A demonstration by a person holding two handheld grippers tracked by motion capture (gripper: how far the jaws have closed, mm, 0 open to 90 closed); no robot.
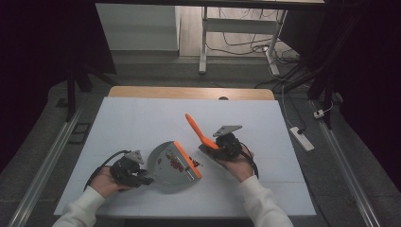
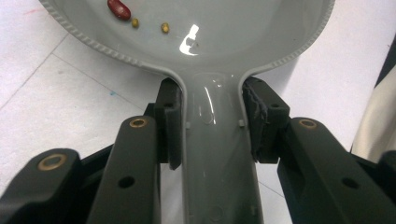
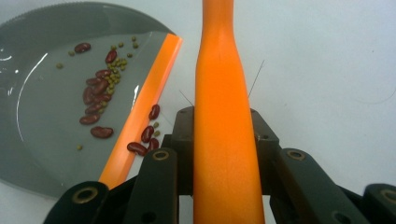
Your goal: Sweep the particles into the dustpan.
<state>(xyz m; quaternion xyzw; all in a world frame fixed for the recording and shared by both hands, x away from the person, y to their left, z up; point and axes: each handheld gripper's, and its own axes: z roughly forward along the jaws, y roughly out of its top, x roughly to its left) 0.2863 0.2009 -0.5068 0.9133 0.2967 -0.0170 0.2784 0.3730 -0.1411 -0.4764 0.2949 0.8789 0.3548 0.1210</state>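
A grey dustpan (image 1: 165,168) with an orange lip (image 1: 187,160) lies on the white table, left of centre. My left gripper (image 1: 144,179) is shut on its grey handle (image 2: 217,154), one pad on each side. Red beans and small green beans (image 3: 98,93) lie inside the pan (image 3: 42,116). A few more beans (image 3: 147,137) rest on the table just outside the lip (image 3: 140,112). My right gripper (image 1: 216,145) is shut on the orange brush handle (image 1: 196,128), which slants up and away to the left. The handle (image 3: 224,116) runs straight up between the jaws; the brush head is hidden.
The white sheet (image 1: 142,118) covers the table, with a wooden edge (image 1: 189,92) at the far side. A white power strip (image 1: 302,138) lies on the floor to the right. Desk legs and cables (image 1: 246,42) stand beyond the table.
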